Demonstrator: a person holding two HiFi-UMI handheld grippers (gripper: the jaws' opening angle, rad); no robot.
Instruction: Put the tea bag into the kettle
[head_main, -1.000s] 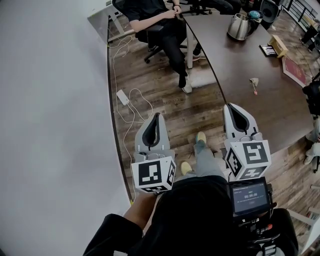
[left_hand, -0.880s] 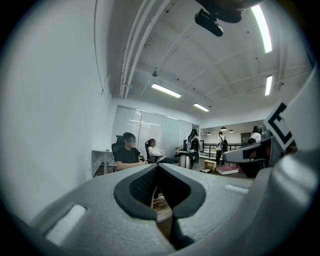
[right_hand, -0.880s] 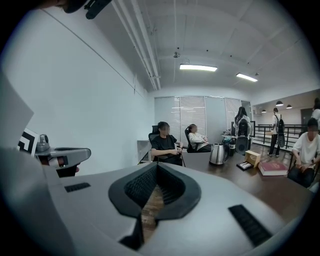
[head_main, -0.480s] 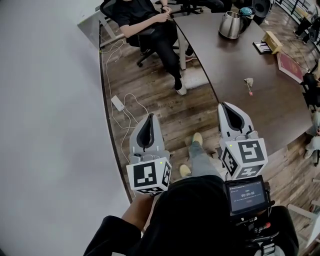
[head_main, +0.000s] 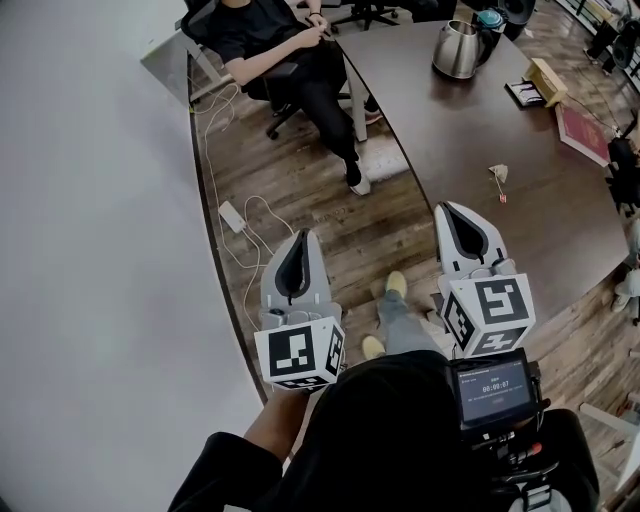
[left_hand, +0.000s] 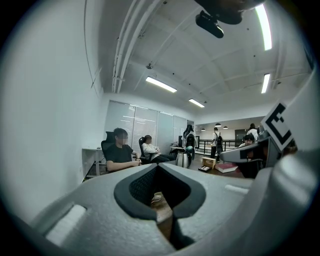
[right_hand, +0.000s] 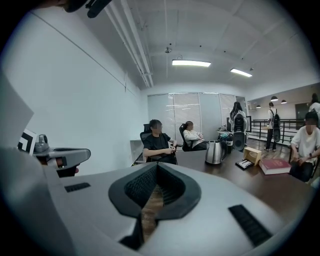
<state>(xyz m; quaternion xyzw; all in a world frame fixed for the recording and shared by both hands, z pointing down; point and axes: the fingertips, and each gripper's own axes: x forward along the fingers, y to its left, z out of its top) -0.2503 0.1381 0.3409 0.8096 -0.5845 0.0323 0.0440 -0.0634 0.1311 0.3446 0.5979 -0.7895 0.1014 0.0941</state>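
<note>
Just changed: over the last second the head view has swung slightly. The kettle (head_main: 455, 48) and the tea bag (head_main: 498, 173) now sit a little further left in it than before. Both grippers have kept the same low pose in front of us.
Meaning for task: we judge this to be approach only. Nothing on the desk (head_main: 440, 120) has been touched, and the pick-up has not begun.
Left gripper (head_main: 303, 240): over the wooden floor, beside the desk edge and well apart from everything on the desk.
Left fingers (left_hand: 125, 192): brought together, with only the padded hollow gaping. We see floor through it and nothing held.
Right gripper (head_main: 455, 213): tip just over the near edge of the desk.
Right fingers (right_hand: 132, 187): likewise closed tip to tip, hollow empty, holding nothing.
Tea bag: lying on the bare desk, its string trailing toward us. It is ahead and to the right of the right gripper, and apart from it.
Kettle: steel, upright at the far end of the desk, well apart from the tea bag. We cannot tell how its lid stands.
Next, as we judge: the right gripper is the nearer one, and its fingers must spread before reaching the bag.
</note>
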